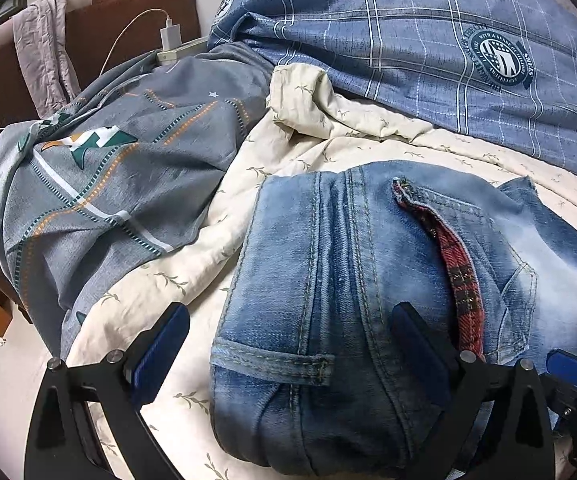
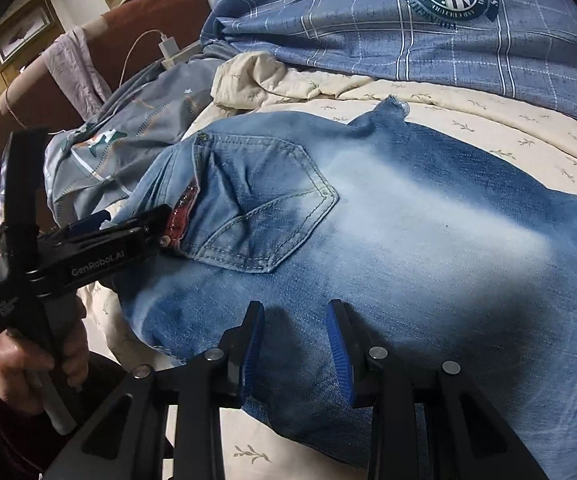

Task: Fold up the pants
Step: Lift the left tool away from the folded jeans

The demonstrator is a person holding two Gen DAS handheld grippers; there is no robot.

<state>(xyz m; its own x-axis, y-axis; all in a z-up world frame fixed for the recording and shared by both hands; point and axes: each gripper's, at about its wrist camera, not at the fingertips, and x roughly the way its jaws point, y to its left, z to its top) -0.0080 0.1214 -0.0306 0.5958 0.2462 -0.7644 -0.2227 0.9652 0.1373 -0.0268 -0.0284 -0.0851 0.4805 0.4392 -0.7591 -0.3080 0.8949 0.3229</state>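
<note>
Faded blue jeans [image 1: 328,264] lie folded on a cream quilt [image 1: 192,280], with a back pocket and red plaid lining [image 1: 460,276] showing. My left gripper [image 1: 292,336] is open, its fingers spread wide over the waistband end. In the right wrist view the jeans [image 2: 408,232] spread across the bed. My right gripper [image 2: 294,344] is open just above the denim at its near edge. The left gripper [image 2: 128,236] shows there at the waistband, held by a hand.
A grey patterned duvet [image 1: 100,200] is bunched at the left. A blue checked duvet [image 1: 448,40] lies behind. A brown headboard [image 1: 128,12] with a pink cloth, a charger and cable stand at the far left.
</note>
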